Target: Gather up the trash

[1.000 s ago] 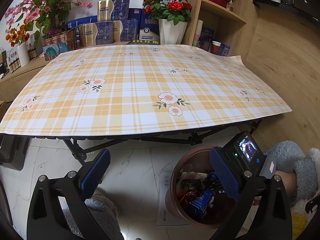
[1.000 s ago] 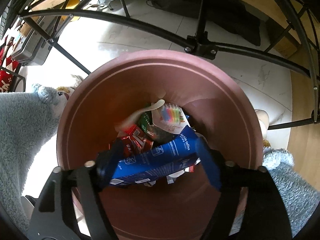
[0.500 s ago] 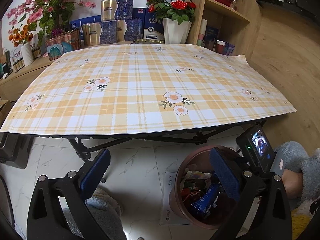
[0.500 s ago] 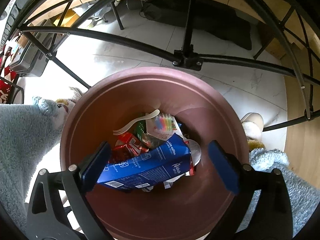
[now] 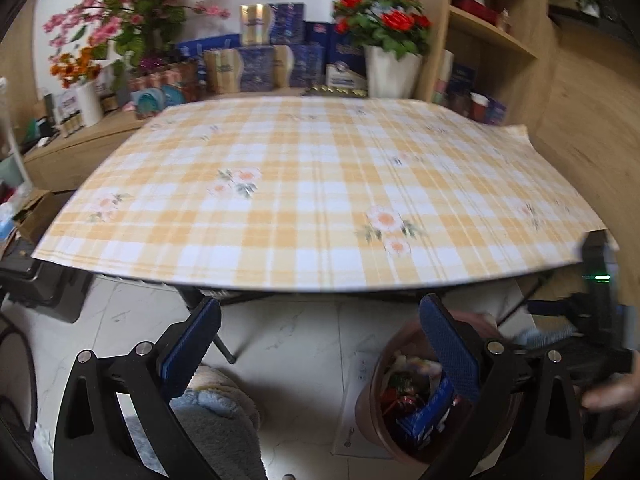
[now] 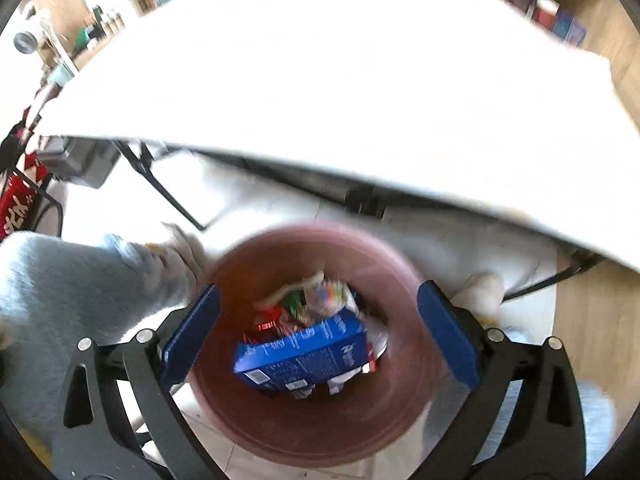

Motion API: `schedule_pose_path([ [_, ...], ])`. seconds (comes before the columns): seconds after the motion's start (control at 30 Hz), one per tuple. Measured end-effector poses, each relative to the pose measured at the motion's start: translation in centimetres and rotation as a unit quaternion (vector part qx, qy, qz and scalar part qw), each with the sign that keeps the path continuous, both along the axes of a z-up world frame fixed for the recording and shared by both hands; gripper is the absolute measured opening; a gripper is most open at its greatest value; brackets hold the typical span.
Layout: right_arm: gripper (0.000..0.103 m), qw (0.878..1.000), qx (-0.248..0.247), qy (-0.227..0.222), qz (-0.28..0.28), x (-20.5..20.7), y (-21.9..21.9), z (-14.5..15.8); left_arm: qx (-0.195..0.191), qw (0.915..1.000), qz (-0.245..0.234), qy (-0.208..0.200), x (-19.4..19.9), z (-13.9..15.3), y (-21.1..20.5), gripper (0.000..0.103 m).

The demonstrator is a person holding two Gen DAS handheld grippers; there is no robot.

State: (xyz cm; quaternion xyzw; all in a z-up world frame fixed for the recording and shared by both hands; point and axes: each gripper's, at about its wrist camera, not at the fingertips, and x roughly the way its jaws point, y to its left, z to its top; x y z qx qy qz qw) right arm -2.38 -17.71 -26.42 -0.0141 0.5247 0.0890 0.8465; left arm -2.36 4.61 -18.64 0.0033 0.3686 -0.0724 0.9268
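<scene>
A brown round bin (image 6: pixel 320 432) stands on the floor below the table edge and holds several pieces of trash. On top of the pile lies a blue carton (image 6: pixel 304 354), free of any pad. My right gripper (image 6: pixel 318 336) hangs open above the bin, blue pads wide apart, nothing between them. The left wrist view shows the same bin (image 5: pixel 370 404) at lower right, with the blue carton (image 5: pixel 426 412) inside. My left gripper (image 5: pixel 320 348) is open and empty over the white floor. The right gripper's body with a green light (image 5: pixel 598 280) rises at the right edge there.
A table with a yellow plaid cloth (image 5: pixel 312 184) fills the middle; its black legs (image 5: pixel 224 344) reach the floor. Flower pots (image 5: pixel 390 68), boxes and wooden shelves (image 5: pixel 492 36) stand behind. Grey fluffy slippers (image 5: pixel 216 424) and a sleeve (image 6: pixel 64 280) lie near the bin.
The right gripper's pads have parted from the blue carton, which now lies in the bin. That gripper has risen well above the bin, so the tabletop has come into its view. Left gripper tilted slightly.
</scene>
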Motion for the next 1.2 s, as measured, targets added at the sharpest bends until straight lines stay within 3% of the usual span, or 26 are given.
schedule_pose_path([
  [0.17,0.097,0.995,0.015,-0.092,-0.025,-0.2,-2.1,9.1,0.002,0.9985,0.019,-0.052,0.5,5.3,-0.6,0.097],
  [0.27,0.097,0.988,0.020,-0.144,-0.047,0.0,-3.3,14.6,0.032,0.9948,0.032,-0.091,0.9,9.2,-1.9,0.097],
  [0.4,0.097,0.978,0.023,-0.196,-0.068,-0.2,-4.6,19.8,0.063,0.9861,0.041,-0.148,0.3,13.8,-3.8,0.097],
  [0.53,0.097,0.968,0.022,-0.239,-0.077,-1.0,-5.4,23.9,0.032,0.9832,0.019,-0.179,-0.5,17.5,-4.8,0.097],
  [0.7,0.097,0.961,0.030,-0.265,-0.076,-2.2,-5.7,26.6,0.043,0.9777,0.016,-0.205,-1.4,20.3,-6.0,0.097],
  [0.83,0.097,0.959,0.026,-0.274,-0.073,-3.0,-5.3,27.3,0.031,0.9806,0.017,-0.193,-1.9,21.4,-6.3,0.097],
  [1.2,0.097,0.956,0.042,-0.278,-0.081,-4.1,-5.4,28.1,0.032,0.9830,0.025,-0.179,-2.4,21.5,-5.9,0.097],
])
